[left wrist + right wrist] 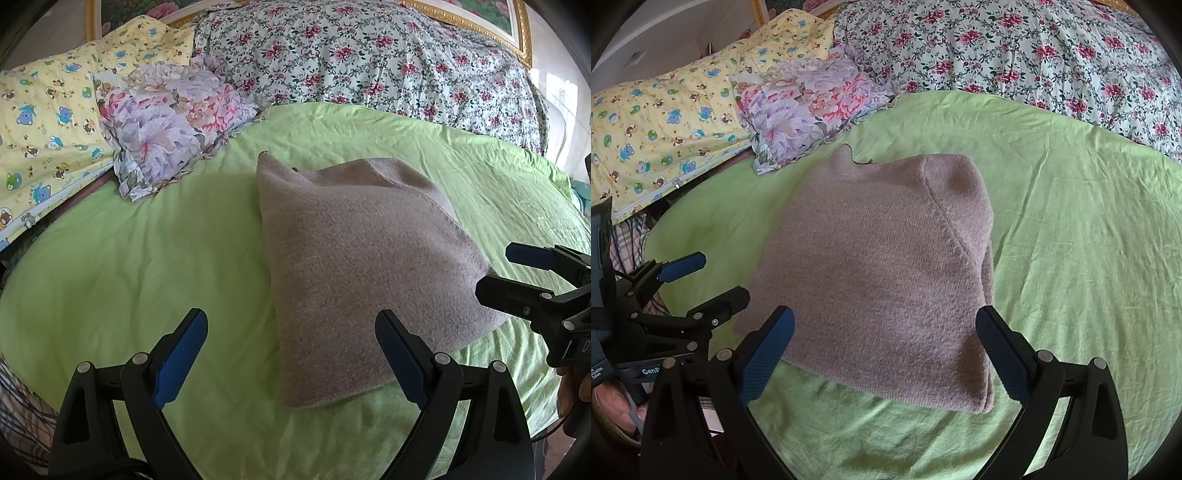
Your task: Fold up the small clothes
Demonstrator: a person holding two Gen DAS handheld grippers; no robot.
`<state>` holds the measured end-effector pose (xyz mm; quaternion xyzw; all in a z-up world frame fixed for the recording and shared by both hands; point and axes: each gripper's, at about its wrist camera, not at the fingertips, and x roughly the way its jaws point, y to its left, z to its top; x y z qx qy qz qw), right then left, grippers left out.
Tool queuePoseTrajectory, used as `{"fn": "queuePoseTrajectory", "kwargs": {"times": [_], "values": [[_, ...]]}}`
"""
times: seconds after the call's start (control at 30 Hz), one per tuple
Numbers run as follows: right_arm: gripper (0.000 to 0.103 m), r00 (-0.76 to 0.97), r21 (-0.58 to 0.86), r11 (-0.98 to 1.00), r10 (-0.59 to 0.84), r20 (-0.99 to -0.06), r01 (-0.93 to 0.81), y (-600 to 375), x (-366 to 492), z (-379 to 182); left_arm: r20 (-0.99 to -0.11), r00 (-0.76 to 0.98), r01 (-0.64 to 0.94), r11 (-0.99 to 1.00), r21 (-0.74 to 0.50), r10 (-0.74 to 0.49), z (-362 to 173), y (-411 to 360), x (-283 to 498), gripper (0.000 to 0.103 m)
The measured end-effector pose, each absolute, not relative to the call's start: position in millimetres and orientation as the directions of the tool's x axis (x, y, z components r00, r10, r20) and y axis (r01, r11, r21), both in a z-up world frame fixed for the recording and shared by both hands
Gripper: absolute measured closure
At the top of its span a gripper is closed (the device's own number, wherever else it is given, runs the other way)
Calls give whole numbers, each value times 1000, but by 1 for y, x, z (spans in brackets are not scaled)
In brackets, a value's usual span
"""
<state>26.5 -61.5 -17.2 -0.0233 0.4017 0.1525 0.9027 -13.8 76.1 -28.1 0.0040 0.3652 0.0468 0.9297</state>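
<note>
My left gripper (pixel 291 354) hangs with its jaws wide apart and nothing between them, above the near edge of the sweater (pixel 365 269), which lies folded into a thick grey-pink block on the green sheet (pixel 129 277). In my left wrist view the sweater fills the centre and runs toward 1 o'clock, its near corner lying between my blue pads (pixel 181 358) without touching either. My right gripper (pixel 517 273) comes in at 3 o'clock in that view, jaws also spread, its lower finger just at the sweater's right edge; I cannot tell whether it touches the knit.

From my right wrist view the right gripper (pixel 886 350) is likewise empty and parted, poised over the near hem of the sweater (pixel 879 266), whose sleeve seam curves across the top fold toward 1 o'clock. The left gripper (pixel 713 280) shows at 9 o'clock, open, just beside the sweater's left edge. Beyond, a flowered pillow (pixel 805 107) sits at 11 o'clock, a yellow bear-print blanket (pixel 657 125) at 10 o'clock, and a rose-print quilt (pixel 1034 55) at 1 o'clock
</note>
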Motion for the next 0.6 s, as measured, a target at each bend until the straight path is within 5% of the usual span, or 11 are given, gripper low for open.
{"fn": "queuePoseTrajectory", "kwargs": {"times": [0.6], "values": [[5, 634, 77, 952, 257, -730, -297, -63, 26, -15, -677, 731, -83, 996, 43, 90, -24, 77, -13, 10]]}}
